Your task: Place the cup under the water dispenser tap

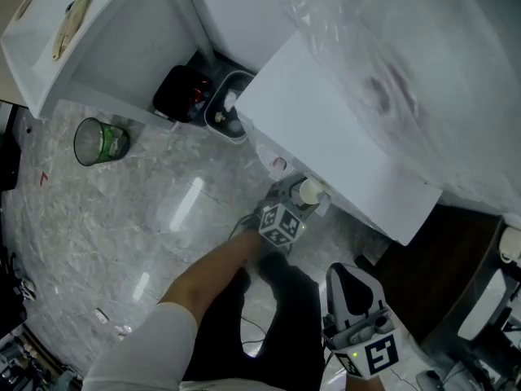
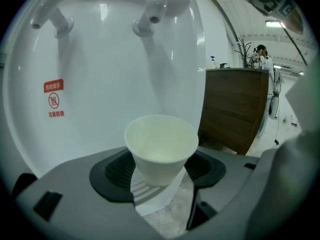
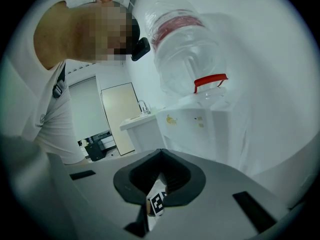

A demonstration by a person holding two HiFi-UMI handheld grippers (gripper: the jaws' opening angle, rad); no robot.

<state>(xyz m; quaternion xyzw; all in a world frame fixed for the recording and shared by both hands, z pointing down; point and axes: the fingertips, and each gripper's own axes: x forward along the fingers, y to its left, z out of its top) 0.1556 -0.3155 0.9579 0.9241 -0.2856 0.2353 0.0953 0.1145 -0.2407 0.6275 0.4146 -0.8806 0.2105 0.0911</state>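
Observation:
A white paper cup (image 2: 161,146) stands upright between the jaws of my left gripper (image 2: 160,160), whose dark pads lie against its sides. It hangs below the clear tap (image 2: 152,8) of the white water dispenser (image 2: 105,79), over a slotted white drip tray (image 2: 144,191). A red-tipped tap (image 2: 50,6) is further left. In the head view the cup (image 1: 310,191) and left gripper (image 1: 299,202) sit under the dispenser's front edge (image 1: 326,137). My right gripper (image 1: 348,277) waits low at the front. In its own view the right gripper (image 3: 159,176) is shut with nothing in it.
A green-tinted bin (image 1: 99,141), a black object (image 1: 183,92) and a grey bin (image 1: 228,112) stand on the marbled floor by a white cabinet (image 1: 89,39). A brown wooden cabinet (image 2: 235,109) flanks the dispenser. The big water bottle (image 3: 185,49) rises above.

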